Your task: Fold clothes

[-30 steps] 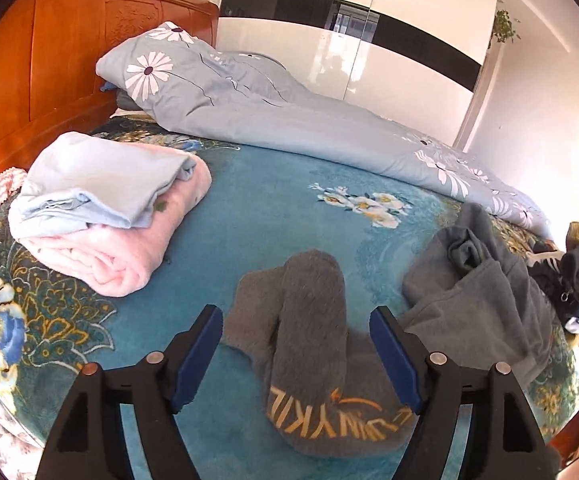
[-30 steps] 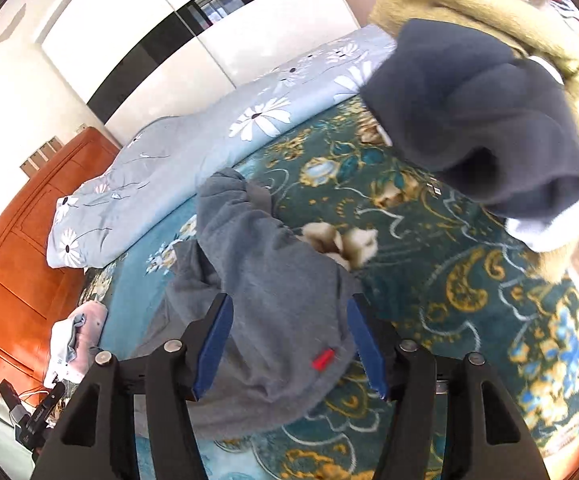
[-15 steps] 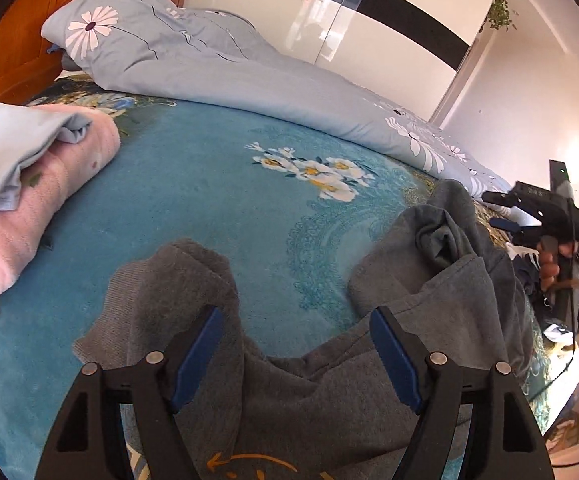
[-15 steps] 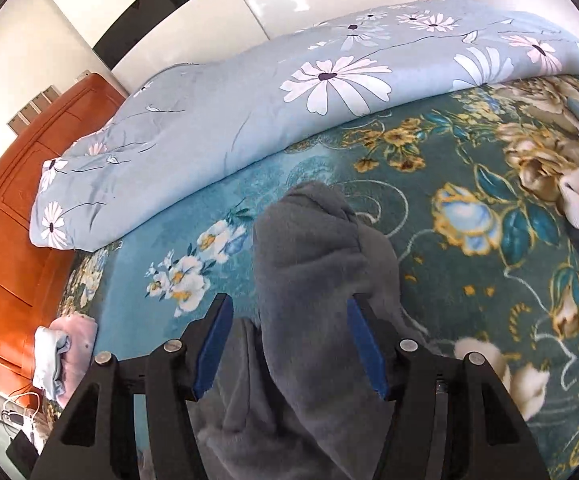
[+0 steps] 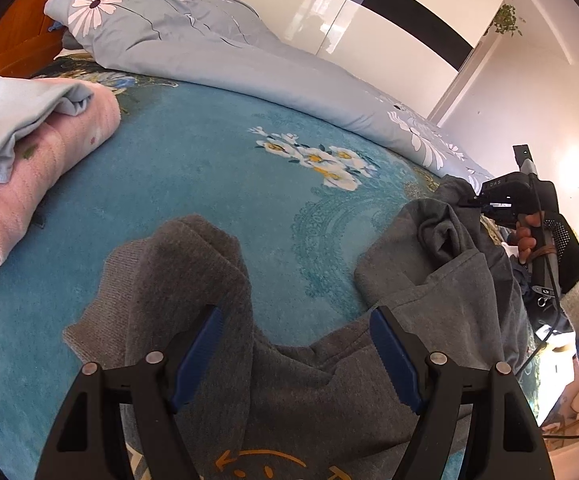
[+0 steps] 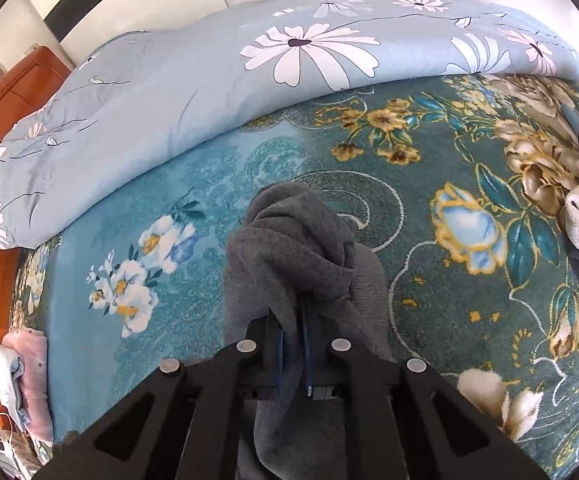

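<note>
Sweatshirt (image 5: 309, 392), grey with orange print, lies crumpled on the bed (image 5: 209, 184), one sleeve bunched left, the other right. Right tool (image 6: 292, 332) is clamped on a fold of the right sleeve; left tool (image 5: 295, 354) hovers over the body, fingers apart, gripping nothing. Folded pink and blue clothes (image 5: 29, 152) sit stacked at left, quilt (image 5: 217, 52) along the far side.

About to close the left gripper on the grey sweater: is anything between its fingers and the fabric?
Nothing visible. The open left gripper sits right over the grey sweater, only its own cloth between the pads. The right gripper is already shut on a sleeve.
</note>
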The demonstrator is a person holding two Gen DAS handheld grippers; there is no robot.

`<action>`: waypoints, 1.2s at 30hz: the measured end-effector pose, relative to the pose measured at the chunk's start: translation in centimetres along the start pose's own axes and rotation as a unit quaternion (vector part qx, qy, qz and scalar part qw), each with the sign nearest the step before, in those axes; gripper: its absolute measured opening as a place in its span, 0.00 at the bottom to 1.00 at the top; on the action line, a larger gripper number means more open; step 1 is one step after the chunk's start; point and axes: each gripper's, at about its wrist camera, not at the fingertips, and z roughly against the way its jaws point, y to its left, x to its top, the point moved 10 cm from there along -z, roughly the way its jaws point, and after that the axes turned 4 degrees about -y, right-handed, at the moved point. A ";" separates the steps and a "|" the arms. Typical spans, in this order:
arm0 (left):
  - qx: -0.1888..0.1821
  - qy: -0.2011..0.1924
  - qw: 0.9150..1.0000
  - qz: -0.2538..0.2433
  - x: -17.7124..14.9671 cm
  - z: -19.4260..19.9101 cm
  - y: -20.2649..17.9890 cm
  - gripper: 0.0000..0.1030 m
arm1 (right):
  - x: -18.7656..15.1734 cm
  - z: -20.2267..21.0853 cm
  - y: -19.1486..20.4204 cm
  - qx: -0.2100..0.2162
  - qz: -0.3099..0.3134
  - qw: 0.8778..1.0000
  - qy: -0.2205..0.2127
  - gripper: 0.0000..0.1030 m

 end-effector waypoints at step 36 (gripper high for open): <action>-0.088 0.172 0.970 -0.148 -0.2 -12.7 -12.1 0.75 | -8.7 21.5 -16.4 0.098 -0.037 0.980 -0.168 0.05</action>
